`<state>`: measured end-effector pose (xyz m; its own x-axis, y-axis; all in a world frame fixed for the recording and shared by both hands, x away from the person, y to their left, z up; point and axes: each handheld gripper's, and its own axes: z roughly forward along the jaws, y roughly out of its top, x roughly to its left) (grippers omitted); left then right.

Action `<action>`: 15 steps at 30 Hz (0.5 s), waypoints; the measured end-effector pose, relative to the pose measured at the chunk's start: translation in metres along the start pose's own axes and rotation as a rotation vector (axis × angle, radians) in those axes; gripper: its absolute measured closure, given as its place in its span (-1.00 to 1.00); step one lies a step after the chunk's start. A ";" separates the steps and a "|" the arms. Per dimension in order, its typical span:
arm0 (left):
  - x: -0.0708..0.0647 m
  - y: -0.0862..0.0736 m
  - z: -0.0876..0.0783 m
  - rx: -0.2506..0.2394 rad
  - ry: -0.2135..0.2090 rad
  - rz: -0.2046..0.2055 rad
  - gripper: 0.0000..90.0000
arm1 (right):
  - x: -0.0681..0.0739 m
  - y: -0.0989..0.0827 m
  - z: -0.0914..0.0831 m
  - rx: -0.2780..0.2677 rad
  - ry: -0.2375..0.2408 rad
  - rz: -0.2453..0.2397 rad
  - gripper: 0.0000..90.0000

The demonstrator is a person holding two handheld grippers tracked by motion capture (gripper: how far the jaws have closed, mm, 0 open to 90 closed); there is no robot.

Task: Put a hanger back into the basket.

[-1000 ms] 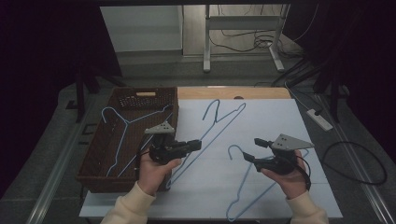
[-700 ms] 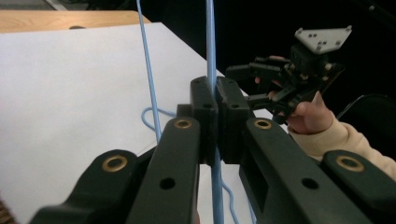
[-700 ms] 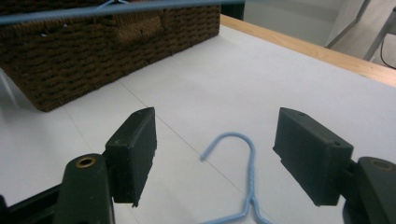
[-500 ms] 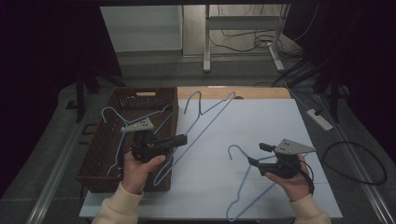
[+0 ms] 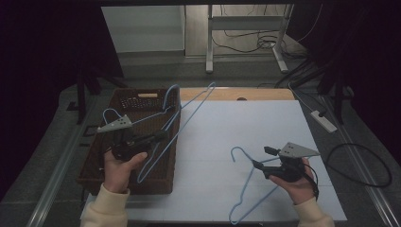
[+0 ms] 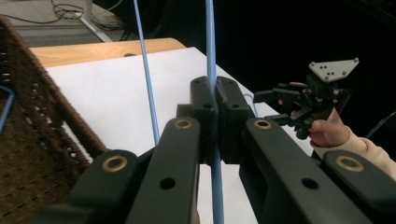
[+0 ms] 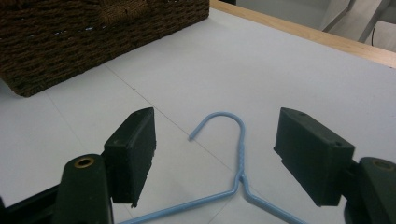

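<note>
Left tool point(image 5: 156, 138) clamped on a blue wire hanger point(image 5: 187, 113), held over the wicker basket point(image 5: 142, 101), long axis running up-right. Right tool point(image 5: 257, 163) open, above the second hanger point(image 5: 250, 189) flat on the table point(image 5: 227, 127); its hook point(image 7: 224, 122) points toward frame top, straight ahead between the jaws.

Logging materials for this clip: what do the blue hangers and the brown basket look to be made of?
The held hanger and the hanger on the table look like thin metal wire with a smooth light-blue coating, probably plastic or paint: the neck is twisted wire below the hook. The basket looks like dark brown woven wicker or rattan, matte, with braided strands showing in its wall; it could be a synthetic imitation.
</note>
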<state>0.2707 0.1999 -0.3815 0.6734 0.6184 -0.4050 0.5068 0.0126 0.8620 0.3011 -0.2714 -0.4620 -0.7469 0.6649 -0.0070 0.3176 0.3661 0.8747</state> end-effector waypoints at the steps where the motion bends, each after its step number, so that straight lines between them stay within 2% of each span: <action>1: 0.002 0.000 -0.002 -0.003 0.002 -0.002 0.93 | 0.000 0.000 0.000 0.001 -0.001 -0.001 -0.34; 15: 0.022 0.002 -0.034 -0.037 0.062 -0.004 0.93 | 0.000 -0.002 0.003 0.022 -0.007 -0.015 -0.34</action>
<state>0.2684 0.2406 -0.3779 0.6362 0.6657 -0.3900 0.4886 0.0437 0.8714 0.3020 -0.2698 -0.4653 -0.7479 0.6634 -0.0232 0.3192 0.3900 0.8637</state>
